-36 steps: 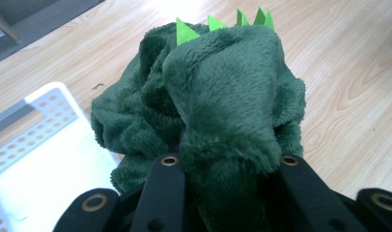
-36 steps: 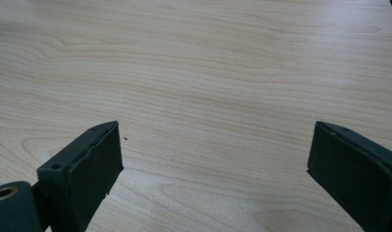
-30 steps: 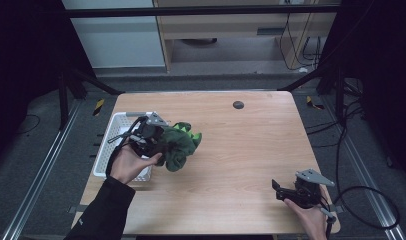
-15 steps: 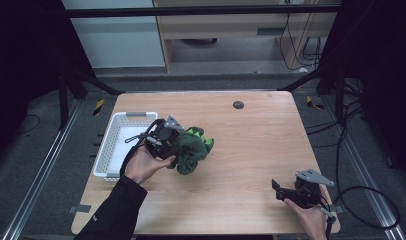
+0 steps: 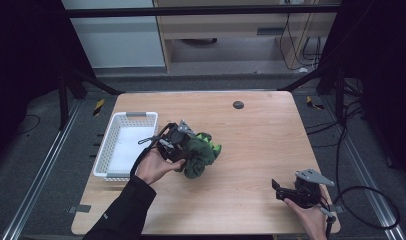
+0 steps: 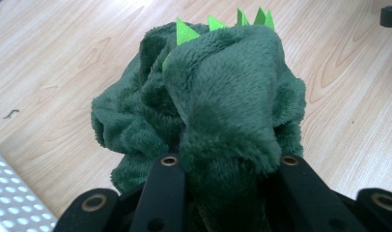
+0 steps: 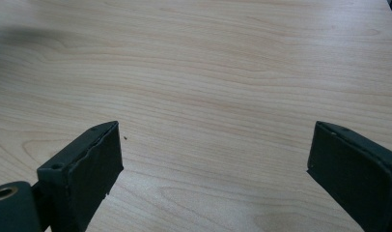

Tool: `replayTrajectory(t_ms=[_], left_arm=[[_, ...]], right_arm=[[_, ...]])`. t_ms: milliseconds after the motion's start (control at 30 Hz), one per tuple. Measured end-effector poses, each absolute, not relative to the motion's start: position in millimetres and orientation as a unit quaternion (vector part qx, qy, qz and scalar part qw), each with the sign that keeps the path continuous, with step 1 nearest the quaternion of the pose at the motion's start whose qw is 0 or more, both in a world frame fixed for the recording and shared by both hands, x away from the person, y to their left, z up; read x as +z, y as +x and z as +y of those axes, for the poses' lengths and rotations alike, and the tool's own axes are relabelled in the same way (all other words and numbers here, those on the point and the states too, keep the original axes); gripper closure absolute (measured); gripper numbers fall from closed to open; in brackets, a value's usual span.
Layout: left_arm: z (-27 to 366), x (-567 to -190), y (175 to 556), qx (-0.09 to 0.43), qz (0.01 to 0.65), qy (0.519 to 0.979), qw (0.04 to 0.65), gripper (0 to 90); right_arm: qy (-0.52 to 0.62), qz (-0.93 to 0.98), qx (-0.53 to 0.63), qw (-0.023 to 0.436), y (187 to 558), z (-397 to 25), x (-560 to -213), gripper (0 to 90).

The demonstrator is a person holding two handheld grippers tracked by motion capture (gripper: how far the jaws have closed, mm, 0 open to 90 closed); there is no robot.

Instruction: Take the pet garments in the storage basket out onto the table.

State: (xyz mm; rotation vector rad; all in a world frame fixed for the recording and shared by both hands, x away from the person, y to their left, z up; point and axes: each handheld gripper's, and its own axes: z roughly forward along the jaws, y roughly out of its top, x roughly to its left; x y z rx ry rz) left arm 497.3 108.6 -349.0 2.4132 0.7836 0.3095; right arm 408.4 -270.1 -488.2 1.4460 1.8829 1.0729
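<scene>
A dark green plush toy (image 5: 200,156) with bright green spikes sits left of the table's middle, held by my left gripper (image 5: 183,150). In the left gripper view the plush toy (image 6: 218,106) bulges out between the two black jaws, which are shut on it over bare wood. My right gripper (image 5: 277,189) rests near the front right corner of the table, its jaws wide apart. In the right gripper view the right gripper (image 7: 213,164) is open with nothing but wood grain between its pads.
A white perforated basket (image 5: 109,155) stands at the table's left edge, just left of my left hand. A small dark round cap (image 5: 238,104) lies near the far edge. Cables trail off the right side.
My left gripper has carried the plush toy rightward, from over the basket out to the tabletop. The right gripper has stayed put.
</scene>
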Motion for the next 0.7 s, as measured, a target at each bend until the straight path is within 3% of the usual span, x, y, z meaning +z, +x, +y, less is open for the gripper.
replayTrajectory(t_ms=[700], left_arm=[[75, -382, 500, 0.097, 0.268, 0.919, 0.273, 74.9]], right_arm=[[0.535, 0.696, 0.398, 0.265, 408, -271, -488, 5.3]])
